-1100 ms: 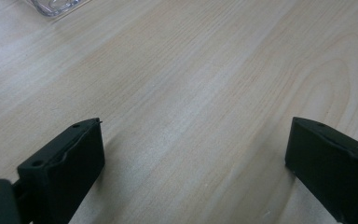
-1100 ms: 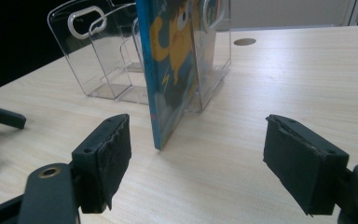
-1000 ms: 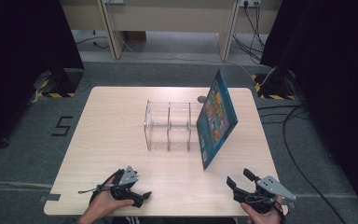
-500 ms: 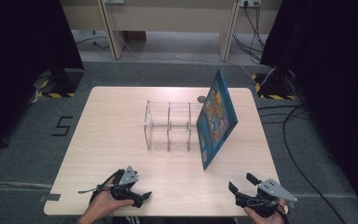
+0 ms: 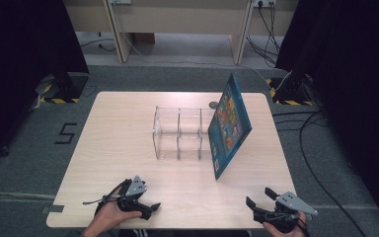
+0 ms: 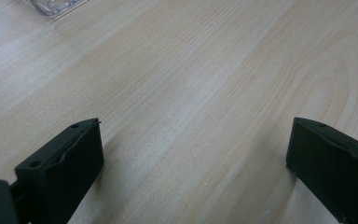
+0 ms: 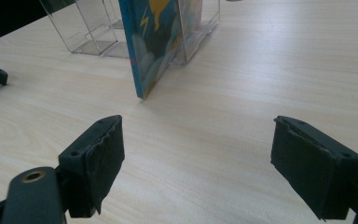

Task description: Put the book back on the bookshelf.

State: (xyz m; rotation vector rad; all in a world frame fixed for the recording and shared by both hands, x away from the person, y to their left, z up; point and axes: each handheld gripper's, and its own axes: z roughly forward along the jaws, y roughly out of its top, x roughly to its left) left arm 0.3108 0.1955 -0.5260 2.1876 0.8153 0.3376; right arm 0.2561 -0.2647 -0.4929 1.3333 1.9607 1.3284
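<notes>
A clear acrylic organizer (image 5: 177, 133) with several compartments stands mid-table. A blue picture book (image 5: 229, 126) leans upright against its right end, cover facing right. In the right gripper view the book (image 7: 151, 42) and organizer (image 7: 88, 28) stand ahead, apart from the jaws. My left gripper (image 5: 150, 206) rests near the table's front edge, left of centre, open over bare wood (image 6: 193, 140). My right gripper (image 5: 260, 196) is at the front right, open (image 7: 198, 135); its jaws have just been opening with nothing between them.
A small dark round object (image 5: 212, 104) lies on the table (image 5: 113, 148) behind the organizer. A corner of the organizer (image 6: 51, 4) shows at the top of the left gripper view. Cables and black stands sit on the floor around the table.
My right gripper has drifted slightly toward the table's front right edge and its jaws stand a bit wider. The left gripper, book and organizer have not moved.
</notes>
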